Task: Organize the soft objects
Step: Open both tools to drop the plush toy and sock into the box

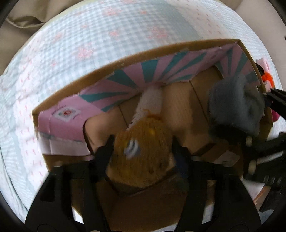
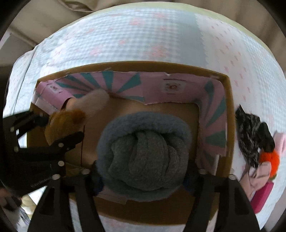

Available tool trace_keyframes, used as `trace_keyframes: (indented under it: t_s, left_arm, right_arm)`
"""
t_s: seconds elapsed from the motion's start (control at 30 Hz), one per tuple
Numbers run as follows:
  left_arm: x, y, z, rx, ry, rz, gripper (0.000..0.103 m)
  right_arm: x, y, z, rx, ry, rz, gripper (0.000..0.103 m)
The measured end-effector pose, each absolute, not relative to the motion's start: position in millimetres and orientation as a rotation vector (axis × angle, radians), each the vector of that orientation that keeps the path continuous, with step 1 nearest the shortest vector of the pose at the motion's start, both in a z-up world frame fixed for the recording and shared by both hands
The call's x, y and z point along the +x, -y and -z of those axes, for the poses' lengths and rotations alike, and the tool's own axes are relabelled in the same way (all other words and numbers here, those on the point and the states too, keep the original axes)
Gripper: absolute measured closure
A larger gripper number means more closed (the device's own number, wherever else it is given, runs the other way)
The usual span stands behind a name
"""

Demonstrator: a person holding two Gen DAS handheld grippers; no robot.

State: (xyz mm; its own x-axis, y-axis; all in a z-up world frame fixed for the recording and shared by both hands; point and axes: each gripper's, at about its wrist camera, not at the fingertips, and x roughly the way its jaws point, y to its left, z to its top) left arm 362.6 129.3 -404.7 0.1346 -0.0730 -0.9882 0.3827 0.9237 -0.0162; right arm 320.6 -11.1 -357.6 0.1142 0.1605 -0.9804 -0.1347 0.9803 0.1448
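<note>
An open cardboard box (image 1: pixel 100 71) with pink and teal inner flaps lies on the bed; it also shows in the right wrist view (image 2: pixel 230 114). My left gripper (image 1: pixel 143 148) is shut on a brown and white plush toy (image 1: pixel 141 142) and holds it over the box's left part; the toy also shows in the right wrist view (image 2: pixel 62 123). My right gripper (image 2: pixel 143 171) is shut on a rolled grey-blue sock bundle (image 2: pixel 144 155) and holds it over the box's middle; the bundle also shows in the left wrist view (image 1: pixel 236 105).
The box rests on a light blue checked bedspread (image 2: pixel 143 39). Right of the box lie a black-and-white knit item (image 2: pixel 250 132), an orange fluffy item (image 2: pixel 270 158) and pink soft items (image 2: pixel 262 194). Beige fabric (image 2: pixel 44 16) lies beyond the bedspread.
</note>
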Motion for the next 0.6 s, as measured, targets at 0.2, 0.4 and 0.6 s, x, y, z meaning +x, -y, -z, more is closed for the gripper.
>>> trace_keyframes:
  t_s: [0.2,0.4,0.6]
  left_arm:
    - [381.5,-141.8,404.9,0.197,-1.406,0.286,0.001]
    - [380.6,-146.2,398.9,0.186,-1.397,0.267,0.001]
    - [373.7,-149.7,380.7,0.174,-1.365,0.258,0.001]
  right_arm:
    - [308.8,11.8,360.5,-0.032,-1.405,-0.28,0.003]
    - [306.0,17.2,355.3,-0.016,-1.383,-0.282,0.003]
    - [302.7,15.8,334.0,-0.008,-1.355,-0.266,0.003]
